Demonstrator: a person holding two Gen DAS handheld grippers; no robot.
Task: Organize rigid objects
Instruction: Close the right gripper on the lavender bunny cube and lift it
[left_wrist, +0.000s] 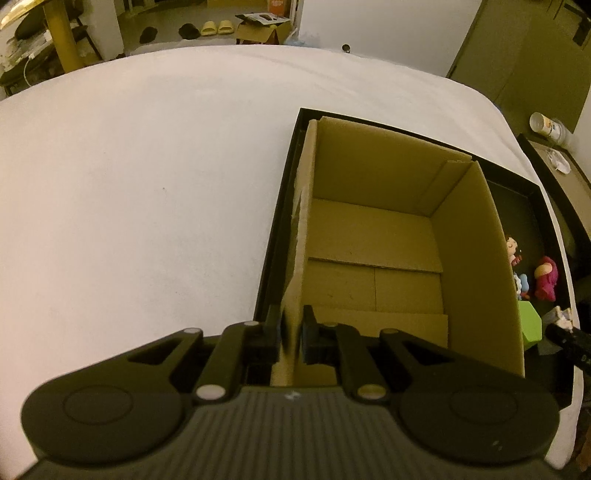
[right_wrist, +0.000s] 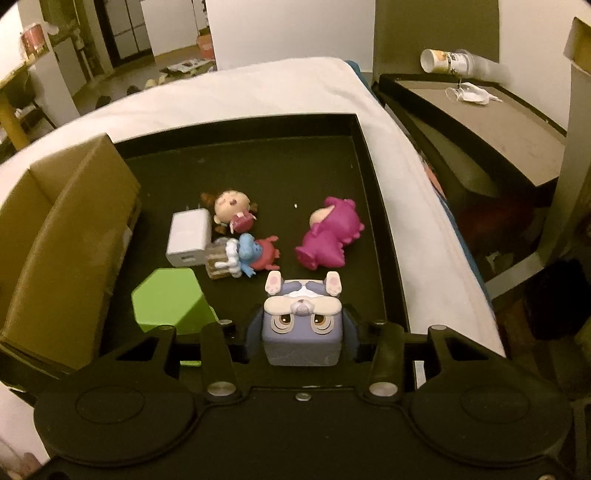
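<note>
In the left wrist view an open, empty cardboard box (left_wrist: 373, 236) stands inside a black tray (left_wrist: 275, 236). My left gripper (left_wrist: 291, 334) is shut on the box's left wall near its front corner. In the right wrist view my right gripper (right_wrist: 302, 326) is shut on a grey-purple cube figure (right_wrist: 301, 336) with big eyes and rabbit feet, one finger against each of its sides. Beyond it on the tray floor (right_wrist: 280, 173) lie a pink figure (right_wrist: 330, 232), a big-headed doll (right_wrist: 231, 208), a blue and red figure (right_wrist: 253, 254), a white charger (right_wrist: 186, 238) and a green hexagonal block (right_wrist: 168, 299).
The tray rests on a white bed (left_wrist: 147, 184). To its right stands a low side table (right_wrist: 487, 129) with a tipped cup (right_wrist: 447, 61) and a white mask (right_wrist: 472, 96). The cardboard box (right_wrist: 62, 240) fills the tray's left part.
</note>
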